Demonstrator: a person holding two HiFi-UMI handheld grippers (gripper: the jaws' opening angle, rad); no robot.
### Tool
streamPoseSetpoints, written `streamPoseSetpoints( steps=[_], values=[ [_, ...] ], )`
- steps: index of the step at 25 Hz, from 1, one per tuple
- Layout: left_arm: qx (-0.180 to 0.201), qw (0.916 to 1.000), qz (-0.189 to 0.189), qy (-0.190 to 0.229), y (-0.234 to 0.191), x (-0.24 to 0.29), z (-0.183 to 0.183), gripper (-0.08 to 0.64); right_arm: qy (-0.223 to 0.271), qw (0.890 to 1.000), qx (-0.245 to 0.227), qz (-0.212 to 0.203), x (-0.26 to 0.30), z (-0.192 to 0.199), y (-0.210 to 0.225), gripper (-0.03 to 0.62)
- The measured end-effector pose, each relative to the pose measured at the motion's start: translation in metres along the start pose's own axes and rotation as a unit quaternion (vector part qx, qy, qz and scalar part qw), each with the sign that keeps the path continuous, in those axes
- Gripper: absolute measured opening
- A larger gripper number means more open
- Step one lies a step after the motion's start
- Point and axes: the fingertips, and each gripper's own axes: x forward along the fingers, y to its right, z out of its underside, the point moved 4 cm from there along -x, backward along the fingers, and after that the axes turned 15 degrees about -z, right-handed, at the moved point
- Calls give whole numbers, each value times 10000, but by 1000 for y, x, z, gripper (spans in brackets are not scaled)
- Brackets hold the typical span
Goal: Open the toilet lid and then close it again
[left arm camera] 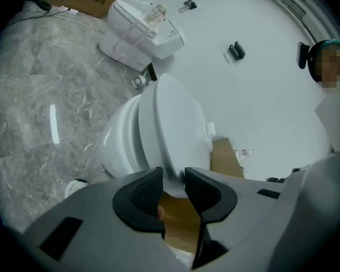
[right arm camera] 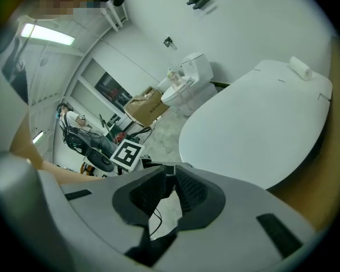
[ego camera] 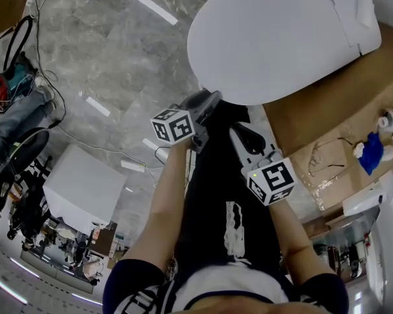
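Left claw point(left arm camera: 171, 175), narrowed onto the front rim of the white oval plastic toilet lid point(left arm camera: 173, 123) at frame centre, needs a firm pinch and a slow upward arc about the lid's far end. Right claw point(right arm camera: 171, 177) sits closed and empty, lower in frame.

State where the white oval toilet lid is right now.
In the head view the white oval toilet lid fills the upper right, above the brown cardboard, its near rim between the left gripper's jaws.
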Motion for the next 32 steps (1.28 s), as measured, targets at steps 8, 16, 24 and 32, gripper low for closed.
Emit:
streamPoseSetpoints(
  steps=[8, 16, 24, 32],
  values=[
    [353, 9991, 242, 6, 29, -31, -8, 121, 1555, 9090, 3815, -629, 1, 22, 29, 177],
    [744, 9967, 335, -23, 43, -43, -14, 121, 2843, 8248, 4855, -559, 17, 45, 64, 216],
    [935, 9947, 419, -115, 51, -50, -16, 120, 4214, 7501, 5059, -619, 27, 50, 83, 227],
    [991, 9928, 611, -275, 61, -59, -18, 135, 4355, 7297, 5218, -748, 22, 48, 79, 227]
  ],
)
